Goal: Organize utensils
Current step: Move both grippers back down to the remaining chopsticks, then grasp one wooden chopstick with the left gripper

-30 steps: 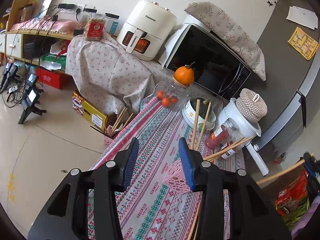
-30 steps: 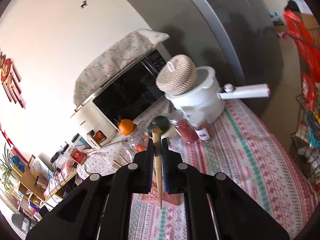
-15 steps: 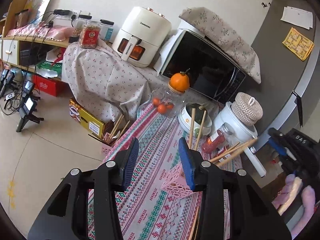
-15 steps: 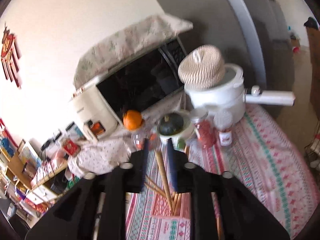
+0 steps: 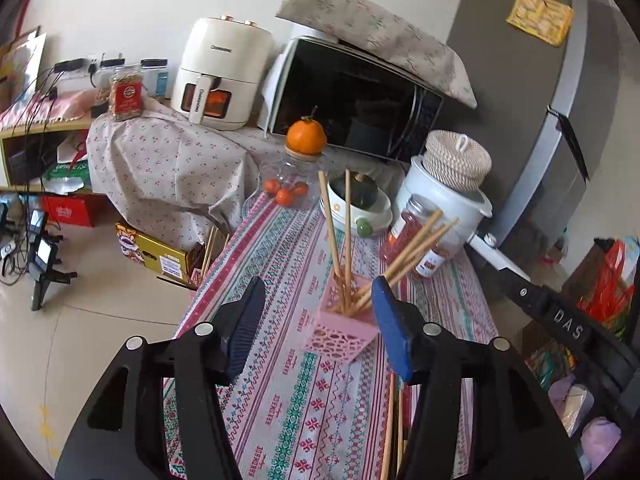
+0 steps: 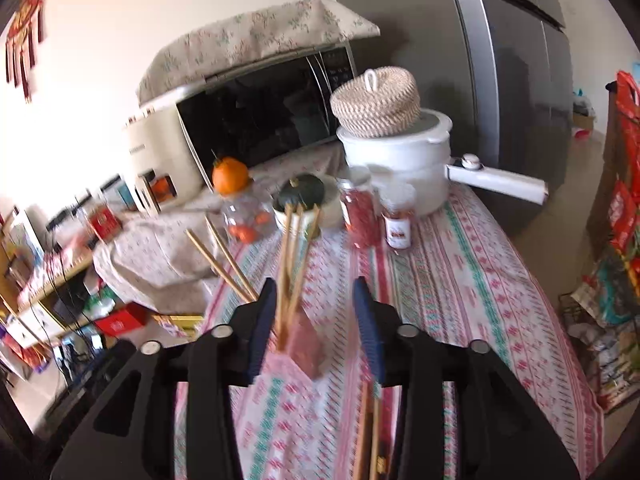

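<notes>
Home kitchen corner: microwave (image 5: 360,108), air fryer (image 5: 222,76), fridge (image 6: 512,60), pot (image 6: 396,160) on patterned tablecloth (image 5: 280,360).

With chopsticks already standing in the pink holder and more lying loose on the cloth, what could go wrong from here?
1. The pink holder looks light, and its chopsticks lean outward; a nudge from the opening left tool could tip it.
2. The right tool, also opening, has standing sticks close to its left pad; pulling back may drag them.
3. The loose chopsticks lie partly under the tool and near the cloth's edge, so they may be awkward to grasp.
</notes>
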{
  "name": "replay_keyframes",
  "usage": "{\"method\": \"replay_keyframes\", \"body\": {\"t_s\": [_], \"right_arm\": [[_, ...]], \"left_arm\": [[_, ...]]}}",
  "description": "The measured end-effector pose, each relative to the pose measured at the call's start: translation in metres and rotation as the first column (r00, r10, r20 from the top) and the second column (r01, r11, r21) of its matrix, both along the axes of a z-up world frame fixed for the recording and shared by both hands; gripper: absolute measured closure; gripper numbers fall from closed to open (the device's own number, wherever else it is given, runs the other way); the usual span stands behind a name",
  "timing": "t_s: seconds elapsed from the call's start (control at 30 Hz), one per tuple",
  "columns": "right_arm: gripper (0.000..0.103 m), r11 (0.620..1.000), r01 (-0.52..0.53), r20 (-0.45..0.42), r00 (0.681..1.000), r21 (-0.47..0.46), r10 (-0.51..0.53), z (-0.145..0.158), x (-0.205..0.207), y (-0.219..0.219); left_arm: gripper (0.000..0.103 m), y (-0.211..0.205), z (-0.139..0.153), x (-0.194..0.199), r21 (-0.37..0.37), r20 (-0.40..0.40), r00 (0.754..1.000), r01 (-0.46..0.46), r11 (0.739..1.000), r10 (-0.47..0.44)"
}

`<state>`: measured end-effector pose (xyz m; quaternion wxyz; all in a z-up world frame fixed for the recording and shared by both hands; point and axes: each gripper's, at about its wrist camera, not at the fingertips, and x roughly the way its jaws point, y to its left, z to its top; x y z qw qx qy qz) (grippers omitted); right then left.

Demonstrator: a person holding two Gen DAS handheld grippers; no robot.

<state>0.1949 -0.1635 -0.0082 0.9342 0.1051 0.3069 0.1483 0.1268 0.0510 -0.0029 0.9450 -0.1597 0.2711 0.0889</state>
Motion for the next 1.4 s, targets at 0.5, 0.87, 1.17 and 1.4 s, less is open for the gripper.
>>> {"method": "replay_keyframes", "body": {"t_s": [0.5, 0.87, 1.17, 1.4], "right_arm": [[0.032, 0.989, 0.065, -0.095, 0.992, -0.130, -0.078, -0.061, -0.018, -0.033], [0.007, 0.985, 0.153, -0.225, 0.960, -0.082, -0.168, -0.099, -0.006, -0.080], [0.007, 0.978, 0.200, -0.491, 0.859, 0.067, -0.142, -0.139, 0.001, -0.123], [0.007, 0.973, 0.200, -0.557, 0.824, 0.118, -0.102, -0.149, -0.001, -0.134]], "left_arm": [[0.024, -0.043, -0.040, 0.006, 0.097, -0.119, 0.992, 0.062, 0.993, -0.050], [0.007, -0.050, -0.074, 0.027, 0.022, -0.277, 0.958, 0.090, 0.996, -0.080], [0.007, -0.044, -0.134, 0.055, -0.143, -0.533, 0.839, 0.041, 0.989, -0.112], [0.007, -0.060, -0.156, 0.068, -0.154, -0.602, 0.789, 0.034, 0.988, -0.121]]}}
